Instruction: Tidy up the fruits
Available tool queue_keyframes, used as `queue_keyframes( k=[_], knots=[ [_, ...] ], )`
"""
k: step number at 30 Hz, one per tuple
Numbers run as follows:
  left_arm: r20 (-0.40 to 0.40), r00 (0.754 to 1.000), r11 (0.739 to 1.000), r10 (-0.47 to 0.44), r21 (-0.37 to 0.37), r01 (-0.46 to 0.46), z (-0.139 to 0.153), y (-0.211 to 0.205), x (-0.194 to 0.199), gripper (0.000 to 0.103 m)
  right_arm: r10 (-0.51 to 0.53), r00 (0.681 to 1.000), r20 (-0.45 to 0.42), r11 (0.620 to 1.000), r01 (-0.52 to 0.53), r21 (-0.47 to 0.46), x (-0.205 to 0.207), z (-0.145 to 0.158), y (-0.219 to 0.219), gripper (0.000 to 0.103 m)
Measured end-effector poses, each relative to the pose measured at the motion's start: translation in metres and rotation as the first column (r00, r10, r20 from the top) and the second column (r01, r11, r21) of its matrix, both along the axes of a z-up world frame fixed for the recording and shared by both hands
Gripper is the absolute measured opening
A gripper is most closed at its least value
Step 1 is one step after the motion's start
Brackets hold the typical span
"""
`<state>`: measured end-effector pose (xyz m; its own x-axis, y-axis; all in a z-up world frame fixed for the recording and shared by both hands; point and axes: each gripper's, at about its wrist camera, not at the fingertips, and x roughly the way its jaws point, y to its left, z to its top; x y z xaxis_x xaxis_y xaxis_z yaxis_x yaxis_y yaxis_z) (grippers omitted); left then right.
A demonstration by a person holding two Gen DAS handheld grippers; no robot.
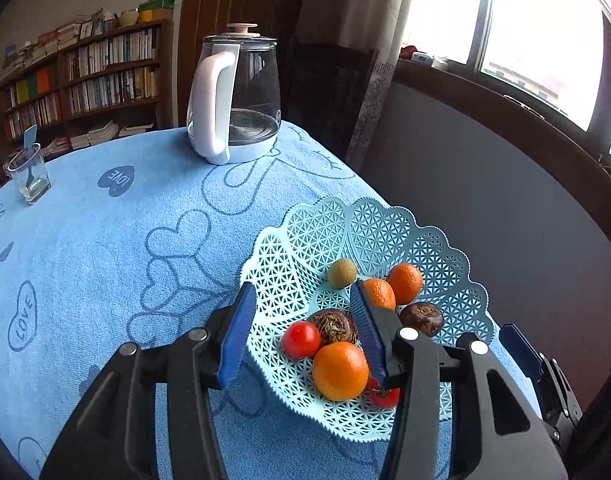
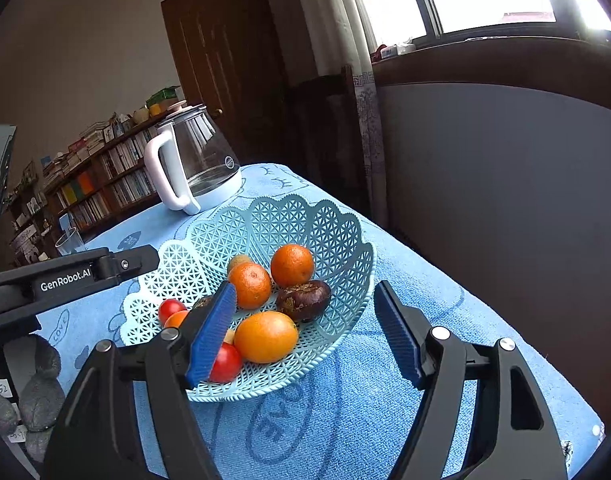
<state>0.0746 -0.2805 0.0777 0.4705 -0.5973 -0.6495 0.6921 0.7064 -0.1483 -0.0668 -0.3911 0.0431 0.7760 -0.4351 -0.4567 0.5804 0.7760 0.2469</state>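
A light blue lattice basket (image 1: 305, 236) (image 2: 281, 216) sits on the blue towel and holds the fruit: several oranges (image 1: 340, 370) (image 2: 265, 337), two red tomatoes (image 1: 300, 339) (image 2: 224, 362), two dark brown fruits (image 1: 421, 317) (image 2: 303, 300) and a small green-brown fruit (image 1: 342, 273). My left gripper (image 1: 301, 336) is open and empty just above the basket's near side. My right gripper (image 2: 305, 332) is open and empty, its jaws straddling the basket's near right rim. It also shows at the right edge of the left wrist view (image 1: 521, 354).
A glass kettle with a white handle (image 1: 235, 94) (image 2: 193, 164) stands at the table's far side. A clear glass (image 1: 28, 178) with a blue spoon is at far left. The table edge drops off right of the basket. Bookshelves (image 1: 85, 80) stand behind.
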Motion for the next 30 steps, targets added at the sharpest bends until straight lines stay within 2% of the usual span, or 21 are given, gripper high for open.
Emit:
queue_keyframes(
  k=[4,7,10,14,17,25,30],
  knots=[
    [0.02,0.999,0.998,0.048,0.027,-0.049,-0.002,0.009,0.0,0.05,0.002,1.0,0.005,1.0,-0.002,-0.001,-0.001,0.0,0.001,0.075],
    [0.048,0.995,0.996,0.083,0.041,-0.085,-0.002,0.018,-0.003,0.063,-0.001,1.0,0.017,1.0,0.001,-0.006,-0.004,0.001,0.002,0.082],
    [0.071,0.991,0.991,0.114,0.058,-0.118,-0.001,0.024,-0.007,0.064,0.001,1.0,0.021,1.0,-0.001,-0.003,-0.005,0.001,0.003,0.084],
    [0.109,0.983,0.985,0.148,0.075,-0.157,0.002,0.033,-0.017,0.079,0.009,0.999,0.031,1.0,-0.01,0.009,-0.007,0.002,0.001,0.089],
    [0.139,0.975,0.979,0.172,0.084,-0.185,0.005,0.038,-0.025,0.081,0.029,0.999,0.036,0.999,-0.029,0.025,-0.01,0.002,0.001,0.094],
    [0.212,0.953,0.966,0.215,0.096,-0.239,0.017,0.048,-0.049,0.081,0.104,0.994,0.025,0.994,-0.105,0.023,-0.018,0.003,0.008,0.096],
    [0.254,0.941,0.961,0.225,0.1,-0.257,0.025,0.05,-0.067,0.081,0.167,0.986,-0.012,0.986,-0.167,-0.001,-0.02,0.004,0.017,0.096]
  ],
)
